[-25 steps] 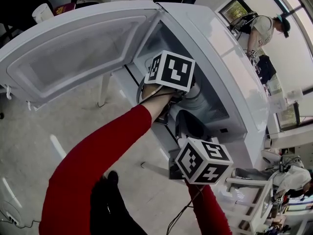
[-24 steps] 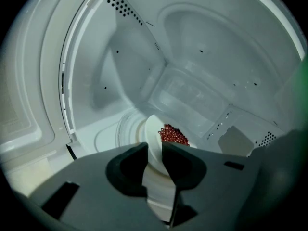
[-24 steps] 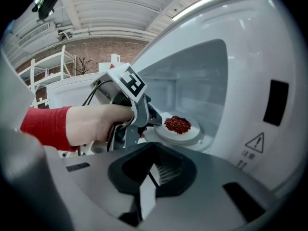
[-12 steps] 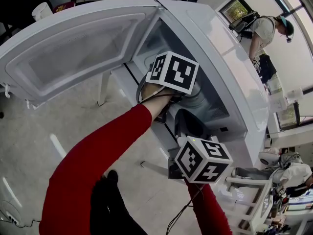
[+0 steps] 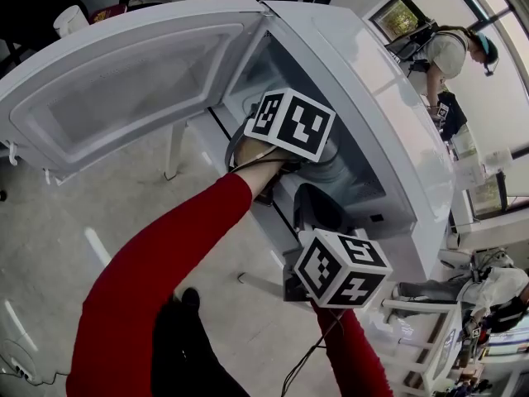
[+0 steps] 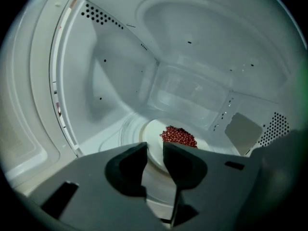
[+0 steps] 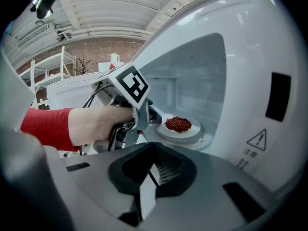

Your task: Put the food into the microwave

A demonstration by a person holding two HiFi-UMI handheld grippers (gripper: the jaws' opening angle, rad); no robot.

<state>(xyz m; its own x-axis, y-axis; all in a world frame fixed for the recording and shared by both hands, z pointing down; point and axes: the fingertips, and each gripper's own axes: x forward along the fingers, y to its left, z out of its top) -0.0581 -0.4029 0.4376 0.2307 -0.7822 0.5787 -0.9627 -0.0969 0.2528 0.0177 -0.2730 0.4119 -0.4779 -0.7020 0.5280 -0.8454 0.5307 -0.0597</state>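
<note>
Left gripper (image 6: 155,148), lower centre of its view, has just been opening: its jaws stand apart, no longer pinching the plate (image 6: 152,129). Food (image 6: 179,136) sits mid-frame inside the microwave (image 6: 120,71), so it is likely delivered. Right gripper (image 7: 153,171) hangs outside, jaws together and empty.

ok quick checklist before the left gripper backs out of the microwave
1. Food inside: ok. The red food is heaped on the white plate in the microwave.
2. Plate released: ok. The left gripper has just been opening its jaws; the plate rim shows in the gap and the pads do not press on it.
3. Exit path: ok. The door is swung wide.
4. Right gripper out of the way: ok. It is outside the opening, jaws together, empty.
5. Plate centred: cannot tell.
</note>
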